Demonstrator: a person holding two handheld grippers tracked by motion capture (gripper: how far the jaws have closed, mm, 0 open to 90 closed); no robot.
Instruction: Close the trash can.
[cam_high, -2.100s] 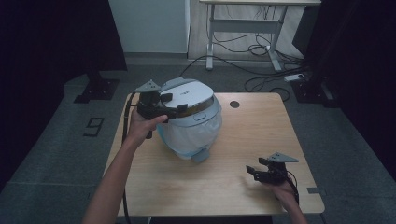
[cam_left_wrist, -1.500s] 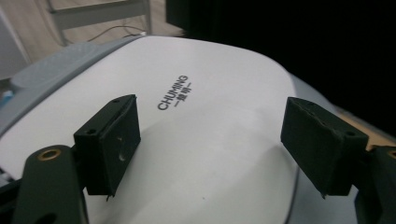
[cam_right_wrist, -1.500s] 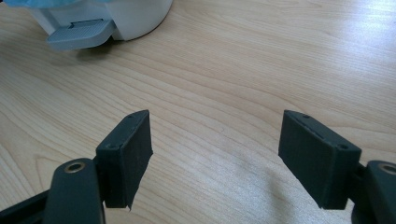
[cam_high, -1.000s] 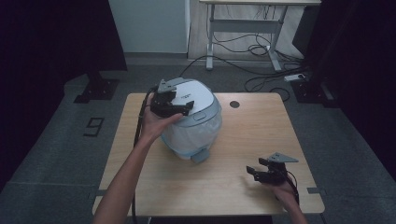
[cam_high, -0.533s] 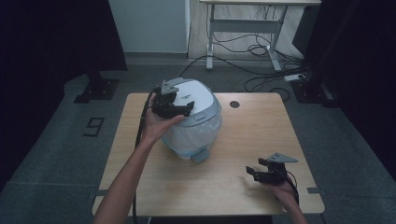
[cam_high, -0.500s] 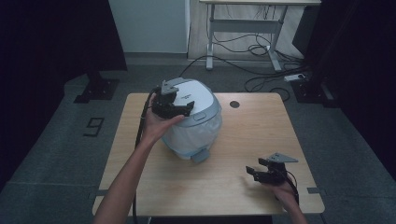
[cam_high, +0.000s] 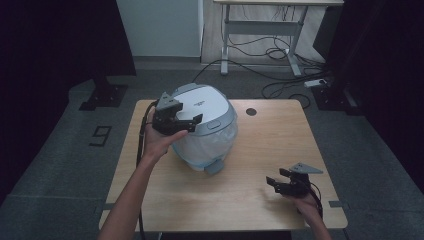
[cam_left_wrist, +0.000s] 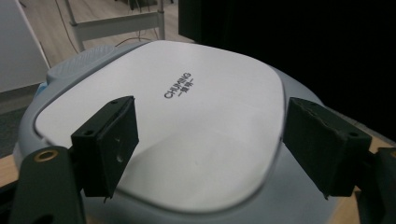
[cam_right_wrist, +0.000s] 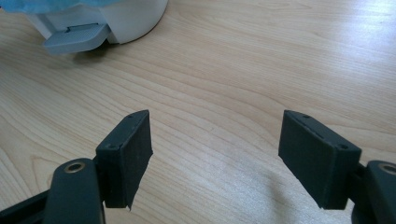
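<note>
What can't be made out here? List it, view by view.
- High view: whether the left gripper touches the bin's lid cannot be told; the small print on the lid is too small.
- Left gripper view: the bin's body and pedal are cut off by the bottom edge, below the lid.
- Right gripper view: the bin is cut off by the top edge above its pedal.

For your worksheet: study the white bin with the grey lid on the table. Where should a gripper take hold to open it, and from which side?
Probably the small grey tab at the base of the bin, approached from the person's side: it juts out, while the lid is broad and smooth, wider than the left gripper's open fingers.
</note>
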